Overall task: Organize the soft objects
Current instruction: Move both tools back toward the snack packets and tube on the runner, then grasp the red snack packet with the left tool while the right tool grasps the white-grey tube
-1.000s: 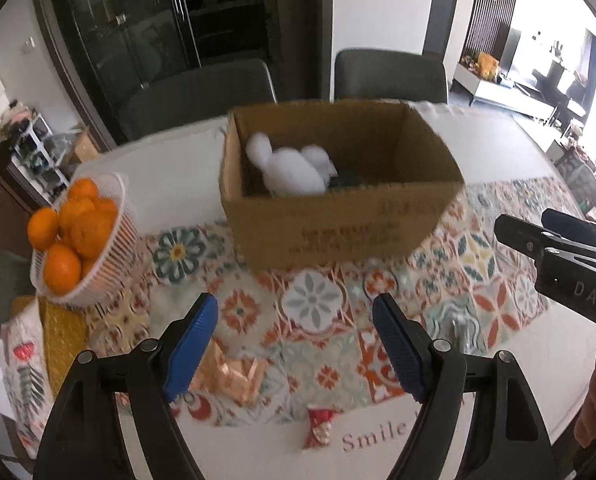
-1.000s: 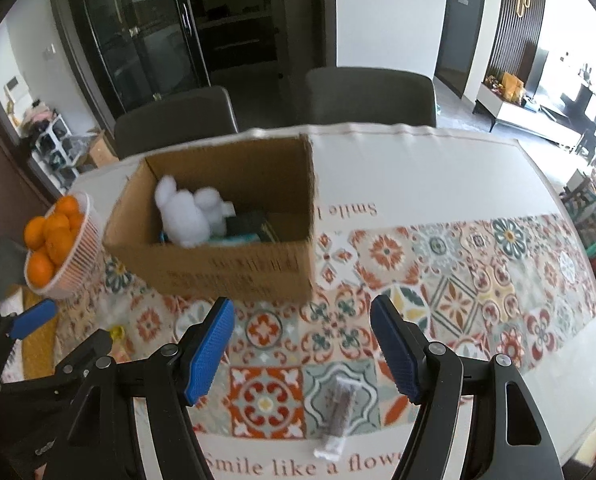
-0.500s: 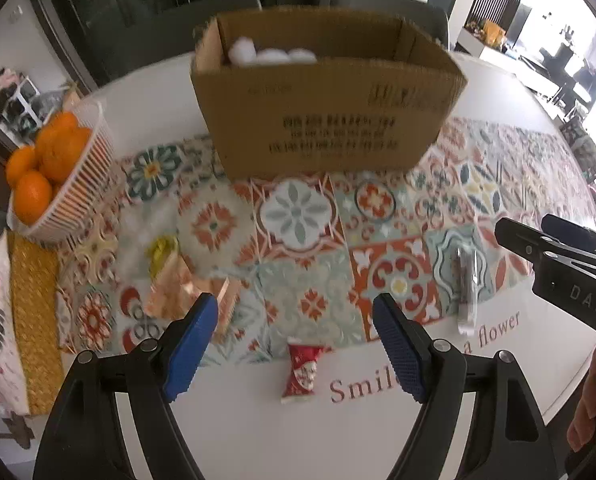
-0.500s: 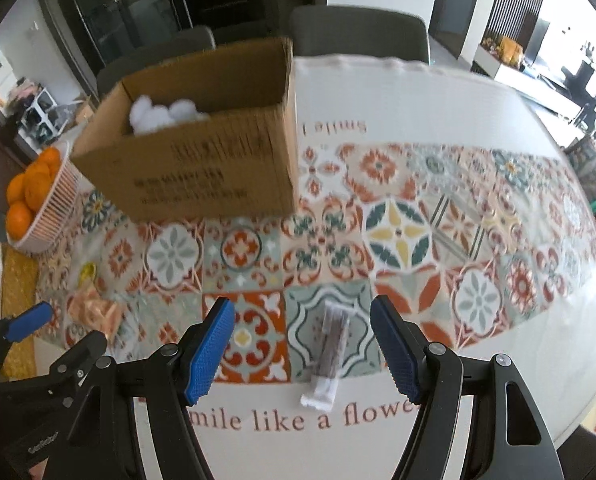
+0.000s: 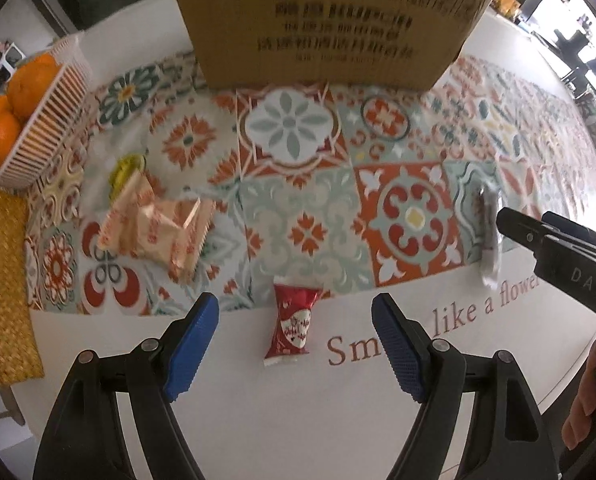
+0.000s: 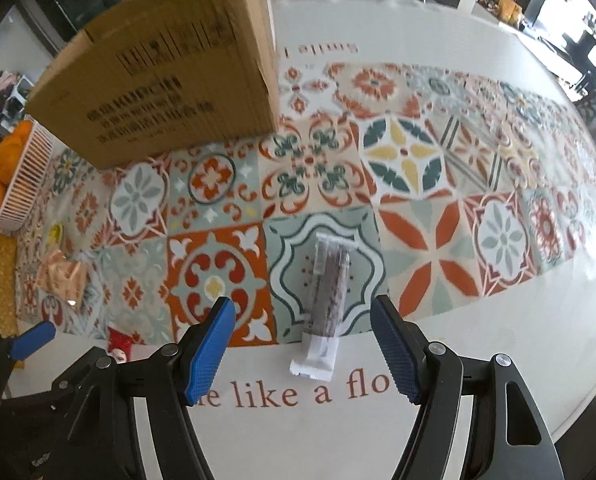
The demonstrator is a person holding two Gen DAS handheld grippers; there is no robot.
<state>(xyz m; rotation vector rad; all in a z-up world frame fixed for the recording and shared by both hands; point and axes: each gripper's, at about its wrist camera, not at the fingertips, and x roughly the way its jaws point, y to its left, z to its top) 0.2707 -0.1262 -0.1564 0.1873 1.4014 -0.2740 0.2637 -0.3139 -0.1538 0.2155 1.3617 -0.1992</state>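
My left gripper (image 5: 295,344) is open and empty, low over the table, with a small red snack packet (image 5: 291,325) lying between its blue pads. My right gripper (image 6: 300,350) is open and empty, with a long clear packet of something dark (image 6: 326,302) lying between its fingertips. That packet also shows in the left wrist view (image 5: 489,236). A pinkish foil packet (image 5: 157,226) lies to the left beside a small yellow-green item (image 5: 125,168). The cardboard box (image 5: 326,20) stands behind them; its inside is hidden.
A white basket of oranges (image 5: 29,116) stands at the far left by a yellow woven mat (image 5: 5,280). A patterned tile runner (image 6: 410,184) covers the white table. The table's front edge is close below both grippers.
Both grippers have dropped down and forward toward the table. The box has risen out of view at the top and the packets now lie between the fingers. Both grippers stay open.
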